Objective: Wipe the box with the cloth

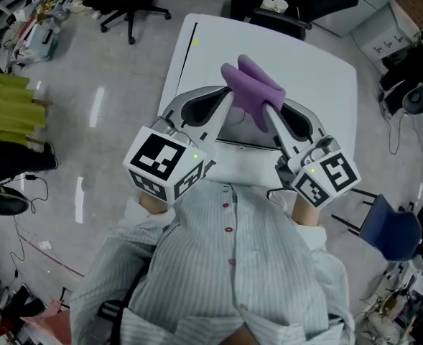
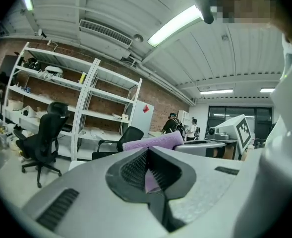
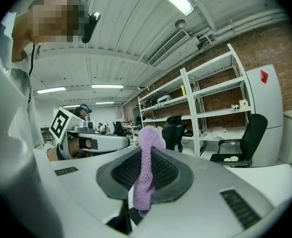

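Both the left gripper and right gripper had jaws clamped on the purple cloth, held up at 12 o'clock above the white surface, so wiping seemingly remained undone, the box not clearly discernible.

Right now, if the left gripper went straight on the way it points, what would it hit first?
The purple cloth: the left gripper already has its jaws shut on it. Beyond the cloth, the line seems to lead toward a black chair by the shelves, though depth is hard to judge.
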The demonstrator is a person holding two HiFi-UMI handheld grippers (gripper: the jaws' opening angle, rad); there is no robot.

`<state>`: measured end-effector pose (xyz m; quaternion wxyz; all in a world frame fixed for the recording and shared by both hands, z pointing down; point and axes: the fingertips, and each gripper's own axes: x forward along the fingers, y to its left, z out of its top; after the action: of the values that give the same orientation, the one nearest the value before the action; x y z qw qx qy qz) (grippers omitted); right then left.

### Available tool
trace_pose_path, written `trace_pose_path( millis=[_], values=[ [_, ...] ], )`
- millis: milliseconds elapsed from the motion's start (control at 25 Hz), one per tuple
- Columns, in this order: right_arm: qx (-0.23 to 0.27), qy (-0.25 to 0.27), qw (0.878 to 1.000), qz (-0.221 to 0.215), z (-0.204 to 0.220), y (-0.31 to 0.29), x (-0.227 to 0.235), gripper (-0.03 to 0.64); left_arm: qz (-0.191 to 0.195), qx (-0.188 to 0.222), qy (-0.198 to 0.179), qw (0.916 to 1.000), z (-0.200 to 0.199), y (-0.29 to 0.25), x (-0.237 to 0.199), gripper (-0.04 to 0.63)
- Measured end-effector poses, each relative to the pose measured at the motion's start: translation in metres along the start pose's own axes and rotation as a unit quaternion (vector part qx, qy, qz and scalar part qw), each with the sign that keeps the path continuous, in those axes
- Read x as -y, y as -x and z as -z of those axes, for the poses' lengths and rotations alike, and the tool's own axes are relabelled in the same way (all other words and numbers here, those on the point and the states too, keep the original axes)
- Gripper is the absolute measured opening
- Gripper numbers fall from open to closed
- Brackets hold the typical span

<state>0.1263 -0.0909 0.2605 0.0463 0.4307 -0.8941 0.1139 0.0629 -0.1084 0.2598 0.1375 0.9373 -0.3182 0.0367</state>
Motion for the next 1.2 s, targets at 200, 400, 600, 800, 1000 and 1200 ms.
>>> trace_pose_path(
  millis=[200,400,600,800,1000,1200],
  values=[
    [0.007,-0.002,1.0,0.01,-0.008,0.012,0.002,0.044,0.007,0.013,-0.01,0.9998,-0.008,0.003,0.01,0.008],
    [-0.002,-0.007,1.0,0.019,-0.004,0.013,0.008,0.044,0.012,0.005,-0.011,0.9999,-0.001,-0.001,0.011,0.008],
    [-0.005,-0.012,1.0,0.024,0.0,0.015,0.015,0.044,0.013,-0.003,-0.008,0.9999,0.005,-0.006,0.011,0.008],
    [-0.012,-0.007,1.0,0.022,0.001,0.015,0.019,0.044,0.016,-0.012,-0.007,0.9998,0.01,-0.011,0.011,0.008],
    [-0.016,-0.005,1.0,0.022,0.005,0.015,0.019,0.044,0.016,-0.016,-0.004,0.9997,0.015,-0.012,0.011,0.008],
    [-0.019,-0.008,0.999,0.025,0.008,0.015,0.021,0.044,0.014,-0.016,-0.001,0.9998,0.017,-0.014,0.008,0.008]
  ],
)
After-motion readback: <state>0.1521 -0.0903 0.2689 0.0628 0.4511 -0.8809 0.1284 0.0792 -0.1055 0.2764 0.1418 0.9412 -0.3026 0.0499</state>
